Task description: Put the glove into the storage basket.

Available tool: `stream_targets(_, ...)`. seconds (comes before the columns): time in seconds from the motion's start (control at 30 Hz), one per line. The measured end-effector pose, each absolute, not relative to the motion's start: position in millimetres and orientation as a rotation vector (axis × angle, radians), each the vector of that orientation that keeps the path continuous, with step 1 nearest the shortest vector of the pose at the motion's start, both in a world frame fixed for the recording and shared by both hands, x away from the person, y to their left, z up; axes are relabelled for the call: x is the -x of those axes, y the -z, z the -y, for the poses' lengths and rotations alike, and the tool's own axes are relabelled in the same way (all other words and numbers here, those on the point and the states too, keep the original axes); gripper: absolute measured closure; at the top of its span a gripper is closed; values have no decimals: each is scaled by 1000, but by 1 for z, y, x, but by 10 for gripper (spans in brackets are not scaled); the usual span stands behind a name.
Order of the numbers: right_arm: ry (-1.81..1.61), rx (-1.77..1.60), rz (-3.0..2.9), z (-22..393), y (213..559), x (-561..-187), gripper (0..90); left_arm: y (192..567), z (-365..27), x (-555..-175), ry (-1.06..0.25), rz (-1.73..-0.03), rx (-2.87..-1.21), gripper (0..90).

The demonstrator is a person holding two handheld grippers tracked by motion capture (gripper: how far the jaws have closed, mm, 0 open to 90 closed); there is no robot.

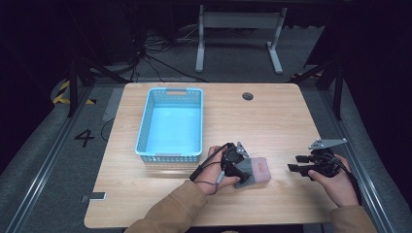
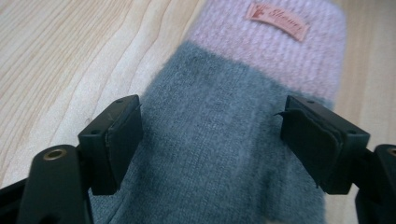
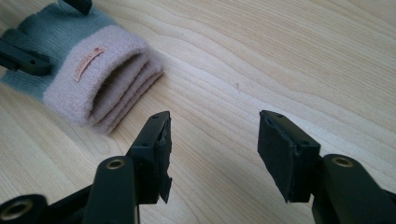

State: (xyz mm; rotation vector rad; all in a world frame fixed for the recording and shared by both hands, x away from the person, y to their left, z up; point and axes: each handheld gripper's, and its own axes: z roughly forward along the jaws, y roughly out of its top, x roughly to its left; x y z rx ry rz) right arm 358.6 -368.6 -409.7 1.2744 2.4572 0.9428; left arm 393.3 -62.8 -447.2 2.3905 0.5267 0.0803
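Observation:
A knitted glove [image 1: 258,169], grey with a pink cuff and a small label, lies flat on the wooden table [image 1: 272,121] near the front. In the left gripper view the glove [image 2: 219,140] lies between the two black jaws of my left gripper [image 2: 212,126], which stand wide on either side of its grey part without pressing it. From above, the left gripper [image 1: 242,171] sits over the glove's left end. My right gripper [image 1: 295,164] hovers to the right of the glove, open. Its own view shows the right gripper [image 3: 215,135] with bare wood between the jaws and the glove's [image 3: 79,60] cuff opening facing it.
A light blue plastic basket [image 1: 145,121] stands on the table's left half, behind the left hand. A round cable hole [image 1: 248,96] is near the far edge. Metal desk legs [image 1: 238,43] and cables lie on the floor beyond the table.

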Motion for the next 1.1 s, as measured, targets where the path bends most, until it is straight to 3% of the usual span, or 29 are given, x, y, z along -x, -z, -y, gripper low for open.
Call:
stream_targets(0.37,-937,-1274,-2457,368,409,-357,449,454,66,-393,-126,-504,-2389,166)
stream_targets(0.67,-938,-1272,-2458,367,409,-357,448,455,66,-387,-156,-514,-2387,212)
stream_targets(0.83,-943,-1266,-2461,366,408,-357,447,454,66,-382,-159,-520,-2390,292)
stream_targets(1.1,-960,-1261,-2455,365,407,-356,446,452,67,-372,-155,-545,-2390,525)
